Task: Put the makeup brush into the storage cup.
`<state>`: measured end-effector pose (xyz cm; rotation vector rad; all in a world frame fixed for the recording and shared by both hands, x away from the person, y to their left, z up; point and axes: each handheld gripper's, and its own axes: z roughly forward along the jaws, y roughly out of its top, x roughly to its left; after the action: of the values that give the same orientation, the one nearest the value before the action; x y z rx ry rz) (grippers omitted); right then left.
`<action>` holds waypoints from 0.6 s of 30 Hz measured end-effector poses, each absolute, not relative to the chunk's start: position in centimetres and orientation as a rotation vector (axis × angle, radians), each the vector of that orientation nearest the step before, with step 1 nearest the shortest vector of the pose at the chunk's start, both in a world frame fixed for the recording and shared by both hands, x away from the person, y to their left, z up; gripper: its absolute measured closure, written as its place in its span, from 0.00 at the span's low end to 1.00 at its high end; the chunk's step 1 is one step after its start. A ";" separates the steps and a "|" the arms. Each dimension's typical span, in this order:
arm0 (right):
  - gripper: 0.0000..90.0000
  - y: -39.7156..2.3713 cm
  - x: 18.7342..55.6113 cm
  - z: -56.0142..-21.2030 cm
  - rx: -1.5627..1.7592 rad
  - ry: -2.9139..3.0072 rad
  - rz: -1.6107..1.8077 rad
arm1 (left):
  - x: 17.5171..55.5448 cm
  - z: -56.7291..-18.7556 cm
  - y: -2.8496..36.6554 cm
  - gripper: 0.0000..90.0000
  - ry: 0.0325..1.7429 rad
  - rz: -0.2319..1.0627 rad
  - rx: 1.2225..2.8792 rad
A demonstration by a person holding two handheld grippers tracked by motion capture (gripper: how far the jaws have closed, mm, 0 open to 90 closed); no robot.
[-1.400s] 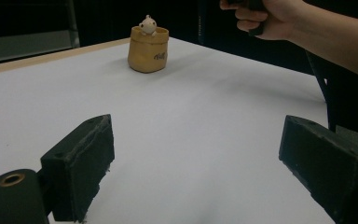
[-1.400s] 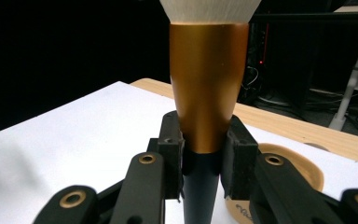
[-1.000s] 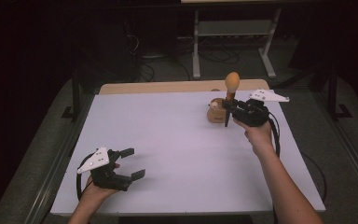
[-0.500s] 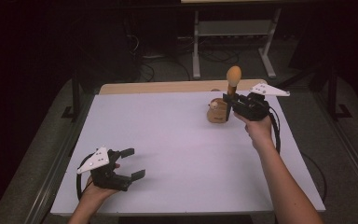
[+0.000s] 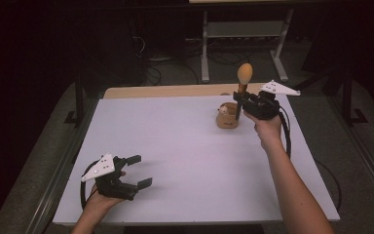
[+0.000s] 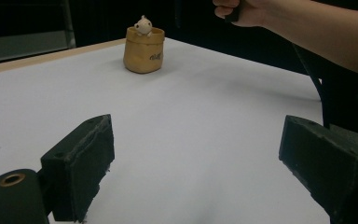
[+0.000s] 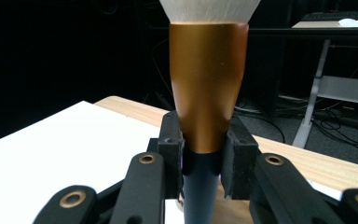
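In the upper right of the high view, the right gripper [image 5: 239, 99] pinches a makeup brush [image 5: 243, 78] upright above the small pot [image 5: 227, 118]; tilting could topple that pot. The left gripper [image 5: 139, 170] rests spread, lower left.

Dim surroundings (perhaps underexposed), bright tabletop [image 5: 185, 146].

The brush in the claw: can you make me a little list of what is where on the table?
held thing: makeup brush, upright, bristles on top
holder: right claw, shut on the brush where the copper ferrule meets the black handle
below the brush: tan holder pot with a small pale figure peeking over its rim
left claw: open, nothing between the jaws, low at the near left of the table
table: white top, wooden far edge
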<state>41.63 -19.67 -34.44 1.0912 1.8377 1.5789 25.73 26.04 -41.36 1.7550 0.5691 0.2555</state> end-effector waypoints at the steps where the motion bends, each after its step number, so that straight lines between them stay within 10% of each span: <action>1: 0.80 -19.7 41.8 -34.5 1.092 1.832 1.577 | 25.7 -41.4 26.0 0.11 0.568 0.255 1.754; 18: 0.80 -19.8 43.9 -35.5 1.147 1.779 1.553 | 25.7 -41.4 25.9 0.11 0.566 0.245 1.745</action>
<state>43.86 -19.77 -35.53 1.1466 1.7785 1.5531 25.67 25.86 -41.41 1.7452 0.5656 0.2453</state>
